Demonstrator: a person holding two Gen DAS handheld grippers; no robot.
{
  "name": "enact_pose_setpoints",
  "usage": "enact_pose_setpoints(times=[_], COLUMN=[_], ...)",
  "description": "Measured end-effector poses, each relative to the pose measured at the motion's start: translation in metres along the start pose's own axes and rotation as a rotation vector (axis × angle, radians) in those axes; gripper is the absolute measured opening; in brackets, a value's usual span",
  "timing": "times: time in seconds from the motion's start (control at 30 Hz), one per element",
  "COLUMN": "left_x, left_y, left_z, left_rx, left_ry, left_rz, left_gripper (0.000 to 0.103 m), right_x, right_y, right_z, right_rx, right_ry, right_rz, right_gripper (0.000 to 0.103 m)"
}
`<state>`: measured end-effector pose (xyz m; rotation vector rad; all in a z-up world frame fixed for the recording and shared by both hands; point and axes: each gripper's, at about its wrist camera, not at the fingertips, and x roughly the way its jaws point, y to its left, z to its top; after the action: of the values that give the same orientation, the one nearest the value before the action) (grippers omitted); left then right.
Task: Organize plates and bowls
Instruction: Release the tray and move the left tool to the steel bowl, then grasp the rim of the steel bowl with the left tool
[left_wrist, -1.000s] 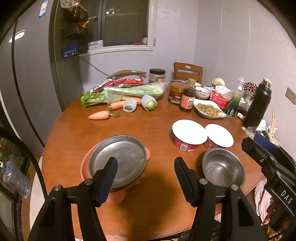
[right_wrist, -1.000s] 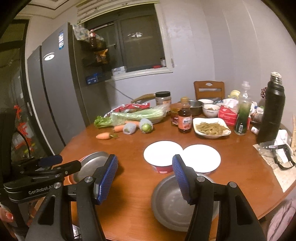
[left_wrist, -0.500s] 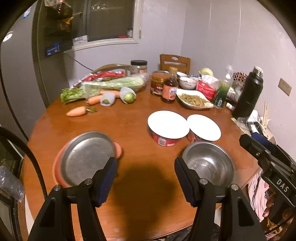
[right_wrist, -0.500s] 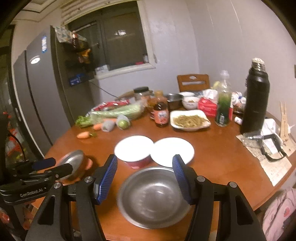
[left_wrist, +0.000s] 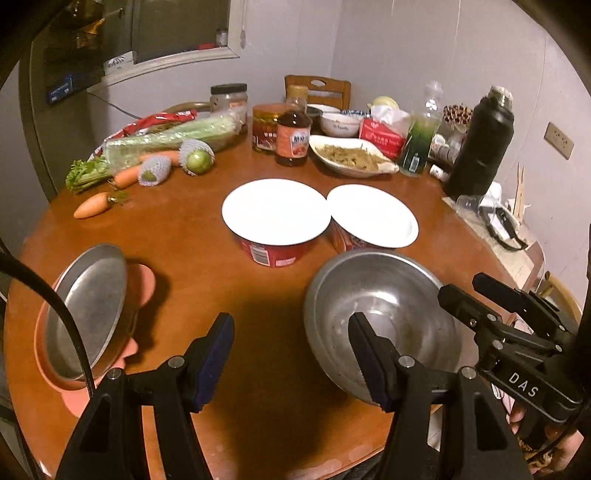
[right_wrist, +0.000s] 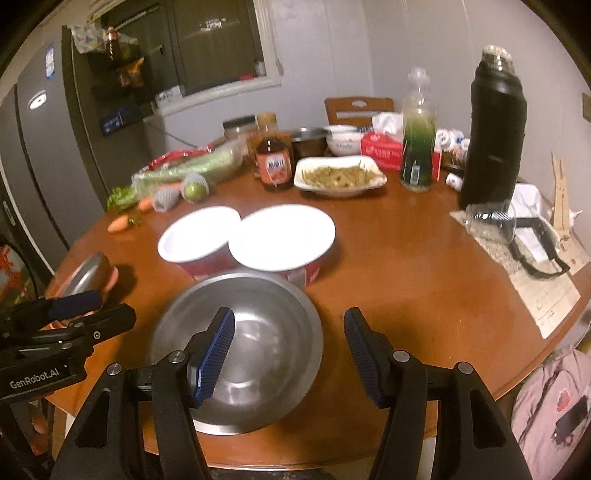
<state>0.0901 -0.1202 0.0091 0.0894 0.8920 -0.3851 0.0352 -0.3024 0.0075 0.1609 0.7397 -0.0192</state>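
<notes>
A steel bowl (left_wrist: 380, 314) (right_wrist: 251, 343) sits at the near edge of the round wooden table (left_wrist: 184, 229). A steel plate (left_wrist: 88, 310) rests on an orange plate (left_wrist: 146, 280) at the near left. Two white plates (left_wrist: 275, 210) (left_wrist: 371, 214) lie on red tubs behind the bowl. My left gripper (left_wrist: 291, 358) is open, its right finger over the bowl's near rim. My right gripper (right_wrist: 290, 354) is open, its left finger over the bowl's inside, its right finger outside the right rim.
At the back stand a sauce bottle (left_wrist: 293, 138), jars, a white dish of food (left_wrist: 351, 158), a green bottle (right_wrist: 417, 147) and a black flask (right_wrist: 493, 125). Carrots, celery and wrapped fruit (left_wrist: 195, 157) lie back left. Papers and a strap (right_wrist: 532, 236) lie at the right edge.
Both grippers have swung right: the steel bowl now lies under them, and the steel plate has slid to the left edge of both views. Both stay open.
</notes>
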Motion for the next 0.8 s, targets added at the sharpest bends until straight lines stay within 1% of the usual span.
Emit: enact_pose_setpoints(times=[0.27, 0.33, 0.57, 0.7, 0.8], left_x=[0.021, 0.026, 0.038, 0.045, 0.048], left_y=[-0.010, -0.012, -0.018, -0.020, -0.020], left_z=[-0.002, -0.002, -0.001, -0.001, -0.002], left_rx=[0.009, 0.017, 0.027, 0.034, 0.027], left_ry=[0.032, 0.042, 0.067, 0.069, 0.070], left_rz=[-0.013, -0.007, -0.013, -0.008, -0.021], left_gripper=[0.064, 0.064, 0.064, 0.064, 0.064], right_x=[0.017, 0.020, 0.029, 0.035, 0.040], right_y=[-0.006, -0.008, -0.011, -0.014, -0.017], right_z=[-0.005, -0.006, -0.006, -0.006, -0.008], right_rx=[-0.004, -0.001, 0.001, -0.004, -0.003], right_ry=[0.030, 0.033, 0.049, 0.058, 0.080], right_rz=[-0.005, -0.009, 0.011, 0.020, 0.026], right_gripper=[0.064, 0.063, 0.063, 0.059, 0.054])
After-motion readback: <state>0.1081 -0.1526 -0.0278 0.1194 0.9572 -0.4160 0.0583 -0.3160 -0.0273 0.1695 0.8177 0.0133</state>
